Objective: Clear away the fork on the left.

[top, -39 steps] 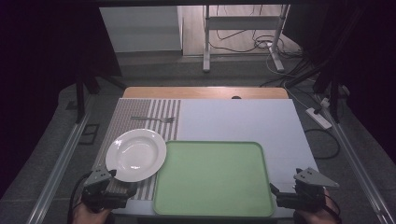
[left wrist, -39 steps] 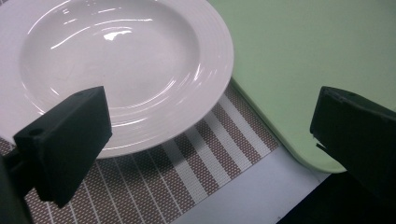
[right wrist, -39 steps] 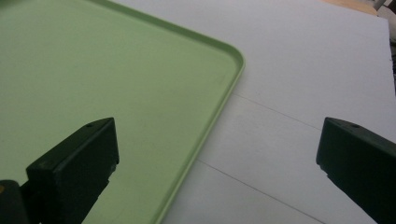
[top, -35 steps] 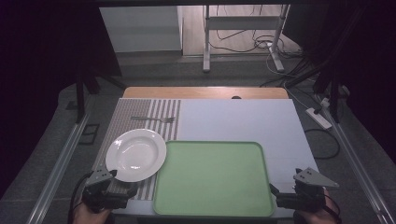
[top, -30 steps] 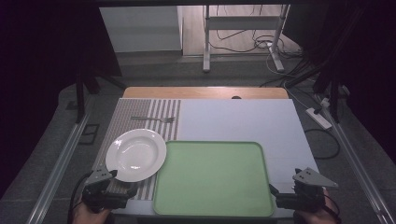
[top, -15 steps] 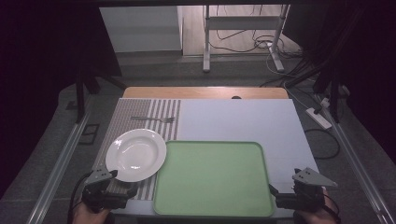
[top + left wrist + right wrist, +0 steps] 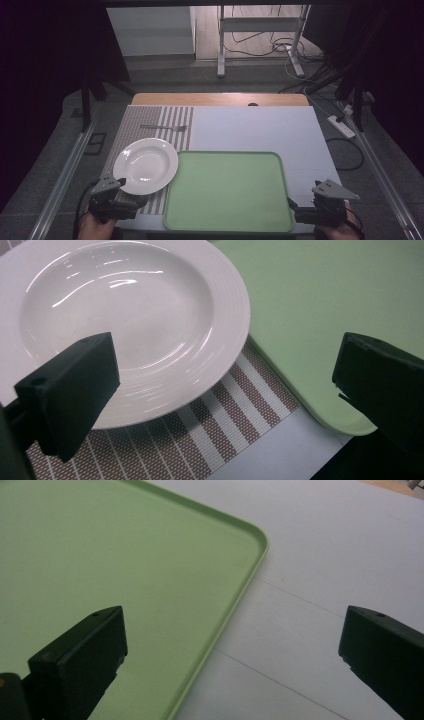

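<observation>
A white deep plate (image 7: 146,165) (image 7: 130,320) lies on a brown-and-white striped placemat (image 7: 150,122) (image 7: 220,430) at the table's left. A fork (image 7: 164,128) rests on the mat behind the plate. A bare green tray (image 7: 227,190) (image 7: 325,315) (image 7: 115,565) sits at the front middle, touching the plate's right side. My left gripper (image 7: 136,202) (image 7: 235,390) is open at the front left corner, its jaws spanning the plate's near rim and the tray's corner. My right gripper (image 7: 296,212) (image 7: 235,655) is open at the front right, over the tray's right rim.
The white tabletop (image 7: 260,130) (image 7: 340,555) stretches behind and right of the tray, with a wooden strip (image 7: 220,99) along its far edge. Metal rails run along both sides. A power strip (image 7: 342,126) and cables lie on the floor to the right.
</observation>
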The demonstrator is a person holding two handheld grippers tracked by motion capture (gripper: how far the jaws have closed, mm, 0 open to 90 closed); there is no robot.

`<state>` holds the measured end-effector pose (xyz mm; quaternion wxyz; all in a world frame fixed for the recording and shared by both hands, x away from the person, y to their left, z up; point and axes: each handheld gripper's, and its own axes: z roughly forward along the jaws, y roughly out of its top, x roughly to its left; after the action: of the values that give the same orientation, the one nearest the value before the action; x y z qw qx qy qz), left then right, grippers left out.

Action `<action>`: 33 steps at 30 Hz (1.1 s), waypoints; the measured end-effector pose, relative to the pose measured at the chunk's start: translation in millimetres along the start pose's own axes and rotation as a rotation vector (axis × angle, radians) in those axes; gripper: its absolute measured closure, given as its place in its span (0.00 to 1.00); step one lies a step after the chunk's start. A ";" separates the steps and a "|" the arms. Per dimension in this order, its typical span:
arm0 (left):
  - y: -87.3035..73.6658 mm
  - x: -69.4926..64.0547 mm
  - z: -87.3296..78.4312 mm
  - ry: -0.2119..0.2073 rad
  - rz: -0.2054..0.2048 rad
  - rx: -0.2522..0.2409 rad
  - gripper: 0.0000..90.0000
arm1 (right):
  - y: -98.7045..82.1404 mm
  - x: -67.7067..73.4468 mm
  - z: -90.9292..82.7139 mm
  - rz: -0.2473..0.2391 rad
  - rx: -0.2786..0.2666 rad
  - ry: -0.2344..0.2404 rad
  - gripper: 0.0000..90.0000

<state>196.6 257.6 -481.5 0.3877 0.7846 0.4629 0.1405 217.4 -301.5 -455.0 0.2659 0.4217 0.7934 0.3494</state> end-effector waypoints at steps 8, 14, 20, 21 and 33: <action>2.2 2.7 8.8 -0.012 0.003 0.026 0.00 | 0.0 0.8 0.3 -0.007 0.001 -0.001 0.00; 5.0 3.9 11.2 -0.032 0.021 0.017 0.00 | 0.1 1.2 0.7 -0.011 0.003 0.000 0.00; 11.8 5.4 16.7 -0.044 0.051 0.020 0.00 | 0.1 1.3 0.8 -0.011 0.003 -0.004 0.00; 12.9 5.3 18.0 -0.045 0.047 0.020 0.00 | 0.1 1.3 0.8 -0.011 0.004 -0.004 0.00; 24.0 14.1 27.9 -0.070 -0.003 0.023 0.00 | 0.2 1.5 1.1 -0.014 0.007 -0.004 0.00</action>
<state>235.1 249.5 -484.1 0.3946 0.7929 0.4519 0.1070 217.5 -299.7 -455.7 0.2683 0.4177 0.7969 0.3442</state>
